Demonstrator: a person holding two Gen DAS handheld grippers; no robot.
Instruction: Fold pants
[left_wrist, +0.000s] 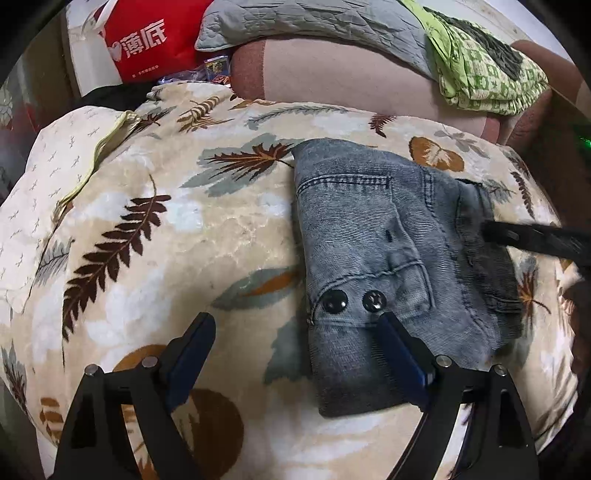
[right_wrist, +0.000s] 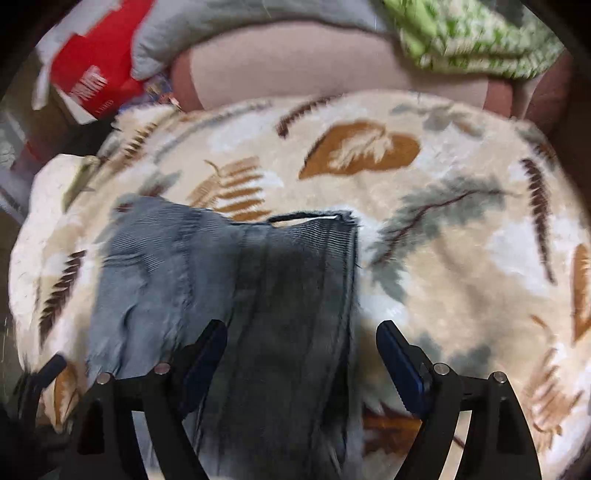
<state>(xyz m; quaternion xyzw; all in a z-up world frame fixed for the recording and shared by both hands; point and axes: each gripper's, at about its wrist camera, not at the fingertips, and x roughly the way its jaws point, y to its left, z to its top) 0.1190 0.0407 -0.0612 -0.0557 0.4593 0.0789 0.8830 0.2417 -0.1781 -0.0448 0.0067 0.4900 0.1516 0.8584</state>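
Hovering hand-held grippers (left_wrist: 295, 332) (right_wrist: 301, 339), jaws spread

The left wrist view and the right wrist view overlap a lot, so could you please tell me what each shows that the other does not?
Only the left wrist view shows the two black snaps on the folded pants and the white characters on the red bag. Only the right wrist view shows the pants' dark hem edge, between the open right gripper. Both share the leaf-print blanket, the green checked cloth and the grey quilt. The left gripper is open too.
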